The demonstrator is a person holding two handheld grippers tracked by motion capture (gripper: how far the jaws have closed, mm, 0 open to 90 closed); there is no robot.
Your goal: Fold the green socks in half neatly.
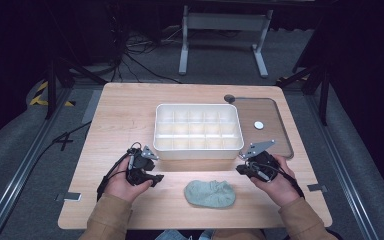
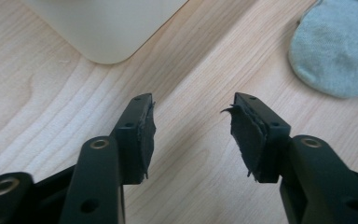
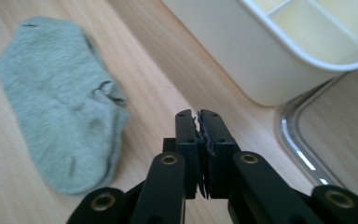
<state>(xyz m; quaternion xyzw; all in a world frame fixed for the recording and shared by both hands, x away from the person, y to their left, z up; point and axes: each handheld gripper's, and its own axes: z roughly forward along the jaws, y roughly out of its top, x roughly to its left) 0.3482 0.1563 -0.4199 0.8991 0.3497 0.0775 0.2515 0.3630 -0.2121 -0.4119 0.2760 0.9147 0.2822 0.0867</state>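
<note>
With the left gripper (image 2: 193, 133) gaping empty and the right gripper (image 3: 199, 122) closed on nothing, either risked merely bunching the limp sock (image 1: 210, 193) between them near the divided box (image 1: 198, 150).

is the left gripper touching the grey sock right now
Apart. The left gripper view shows the left gripper with open jaws over bare wood, the grey sock lying well off to one side.

Soft matt cloth sock (image 1: 210, 193), smooth plastic box (image 1: 198, 150), pale wood table (image 1: 125, 107)
</note>
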